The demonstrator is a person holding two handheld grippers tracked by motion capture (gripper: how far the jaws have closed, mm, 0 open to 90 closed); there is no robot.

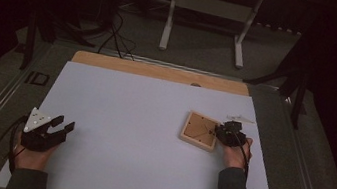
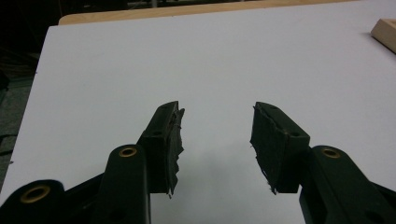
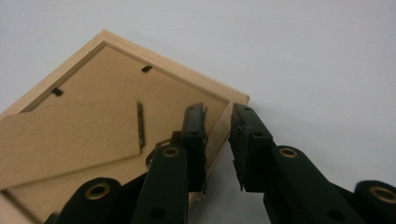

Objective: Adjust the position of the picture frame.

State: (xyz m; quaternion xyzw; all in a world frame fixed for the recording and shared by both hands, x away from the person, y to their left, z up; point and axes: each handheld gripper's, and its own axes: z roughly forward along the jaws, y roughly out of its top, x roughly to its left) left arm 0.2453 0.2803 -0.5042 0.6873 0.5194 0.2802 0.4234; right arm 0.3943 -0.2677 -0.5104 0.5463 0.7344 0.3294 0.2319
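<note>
1. I am seeing a wooden picture frame (image 1: 200,130) lying face down on the white table sheet (image 1: 127,118), toward the right side, its brown backing board turned up

2. My right gripper (image 1: 229,133) is sitting at the frame's right edge in the high view, with the person's right hand (image 1: 236,152) behind it; in that dim view the gripper is showing as a dark lump and I cannot tell how its jaws stand

3. In the right gripper view the right gripper (image 3: 218,122) is straddling the frame's rim (image 3: 219,135) near one corner: one jaw is lying over the backing board, the other is sitting outside the frame, and a narrow gap is showing between them, so the jaws are nearly closed around the rim; I cannot tell whether the pads are actually pressing the wood

4. The picture frame (image 3: 93,121) is running off the left and bottom edges there, and the jaws are hiding part of its rim; small dark clips are showing along the backing board

5. My left gripper (image 1: 61,127) is resting near the table's left front, well apart from the frame, with its grey three-cornered plate (image 1: 37,120) on top

6. In the left gripper view the left gripper (image 2: 216,135) is standing wide open with nothing between its frayed pads (image 2: 173,149), and a corner of the frame (image 2: 385,31) is being cut off at the upper right
</note>
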